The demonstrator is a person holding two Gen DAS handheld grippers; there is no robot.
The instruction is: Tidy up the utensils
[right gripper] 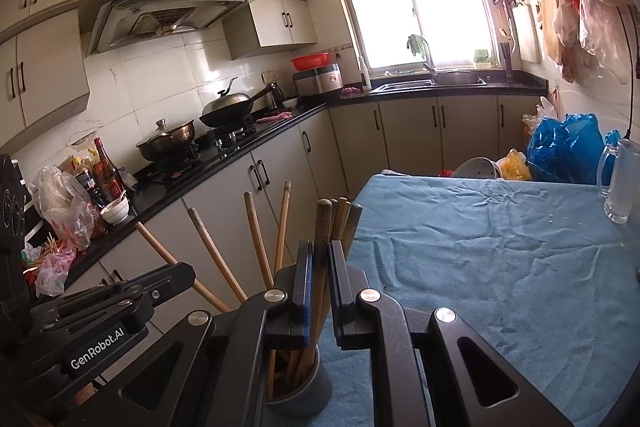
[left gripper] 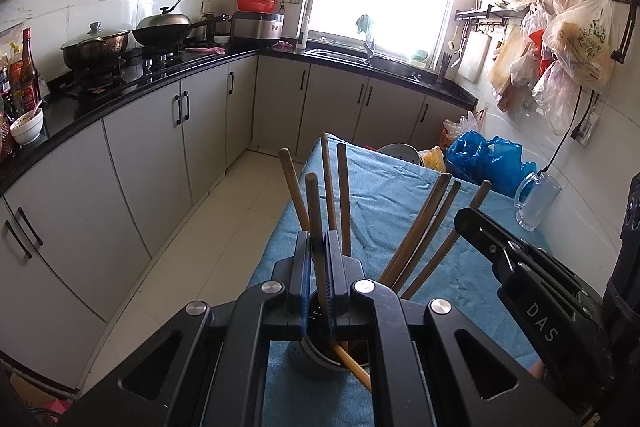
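A grey holder cup [left gripper: 320,363] [right gripper: 300,387] stands on the blue cloth [left gripper: 384,203] [right gripper: 500,259] at the table's near left corner, with several wooden chopsticks [left gripper: 424,227] [right gripper: 256,239] fanned out of it. My left gripper [left gripper: 318,239] is shut on one upright chopstick [left gripper: 314,203] above the cup. My right gripper [right gripper: 320,247] is shut on a dark chopstick [right gripper: 323,223] over the same cup. Each gripper shows in the other's view: the right gripper [left gripper: 466,219] comes in from the right, the left gripper [right gripper: 182,273] from the left. The cup's base is partly hidden.
A glass mug [left gripper: 536,203] [right gripper: 618,183] stands at the table's far right beside blue plastic bags [left gripper: 484,159] [right gripper: 568,147]. A black counter [left gripper: 132,87] with pots, bottles and a bowl runs along the left. Tiled floor [left gripper: 224,227] lies between.
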